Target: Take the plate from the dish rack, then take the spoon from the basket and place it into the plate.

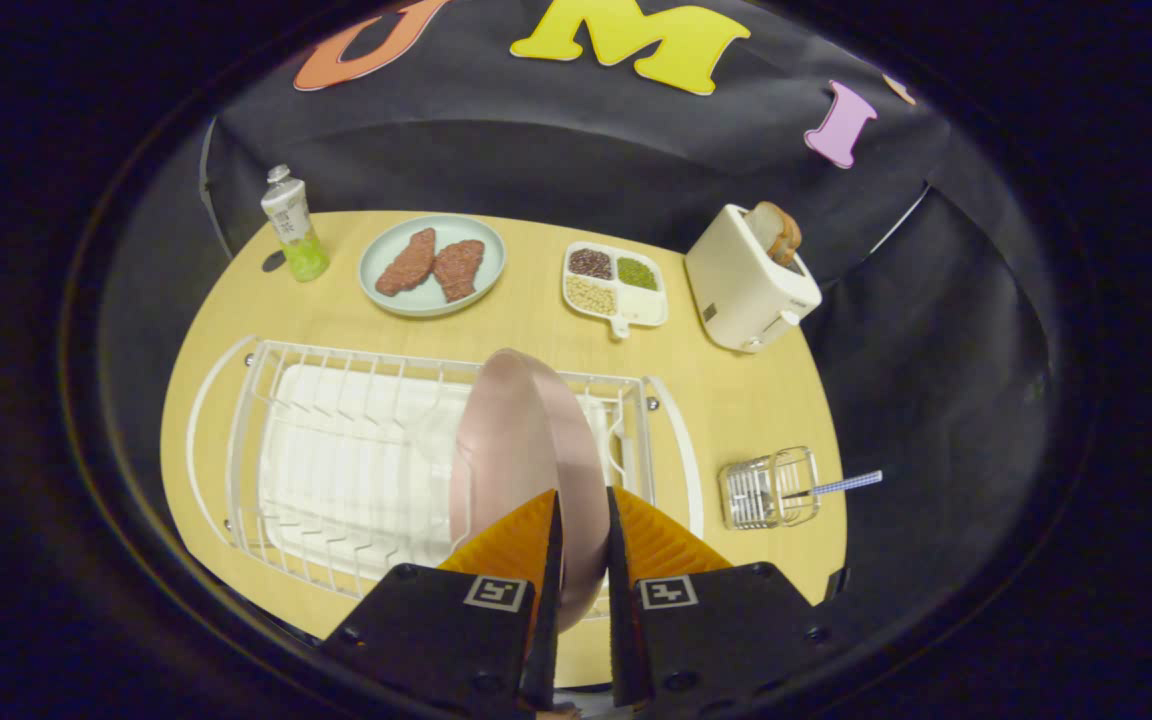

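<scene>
Pinching pink plate point(526, 440) edge, tongs point(584, 520) over dish rack point(336, 470); bottle point(292, 225) label unreadable.

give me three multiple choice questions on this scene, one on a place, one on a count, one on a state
1. Where is the spoon?
A. in the wire basket
B. on the green plate
C. in the toaster

2. How many meat pieces lie on the green plate?
A. one
B. two
C. four

3. What is the gripper doing?
A. hanging open over the toaster
B. shut on the pink plate
C. shut on the bottle

Answers: 1 A, its handle sticks out of the basket. 2 B, two side by side. 3 B, both fingers press the plate's rim over the dish rack.
</scene>
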